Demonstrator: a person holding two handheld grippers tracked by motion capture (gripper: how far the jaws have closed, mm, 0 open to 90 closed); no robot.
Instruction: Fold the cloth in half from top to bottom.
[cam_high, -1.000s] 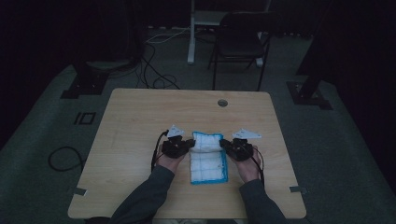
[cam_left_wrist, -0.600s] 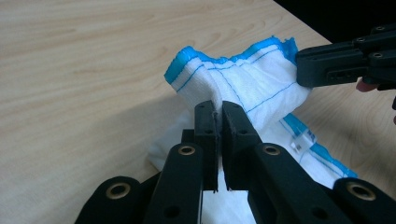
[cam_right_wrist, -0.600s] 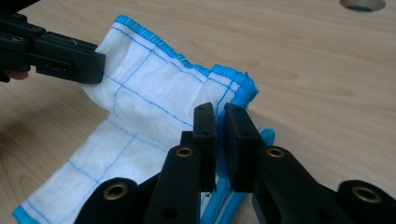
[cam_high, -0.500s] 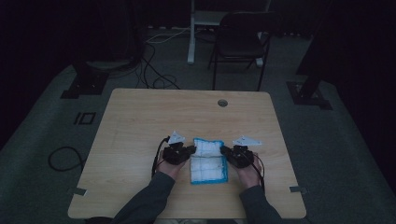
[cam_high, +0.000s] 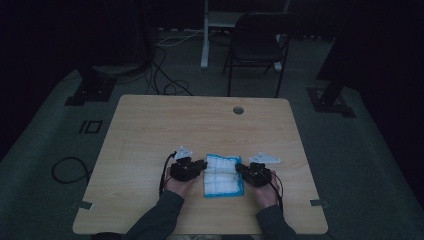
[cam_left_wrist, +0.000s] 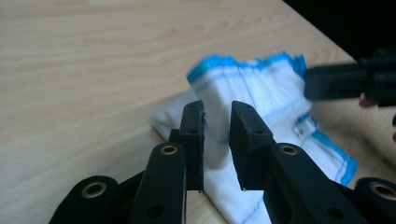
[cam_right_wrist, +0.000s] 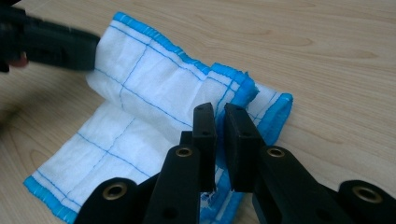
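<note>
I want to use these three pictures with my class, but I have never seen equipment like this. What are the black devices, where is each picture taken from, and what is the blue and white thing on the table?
A person sits at a wooden table holding a hand-held two-jaw clamp in each hand: the left gripper and the right gripper. The dim picture comes from a camera above, looking down. The two close-ups come from cameras riding on each gripper, looking along its black jaws. Between the grippers lies a folded white cloth with blue edging. The right gripper's jaws pinch a fold of its edge. The left gripper's jaws have just been opening, with cloth between them but a gap showing.
</note>
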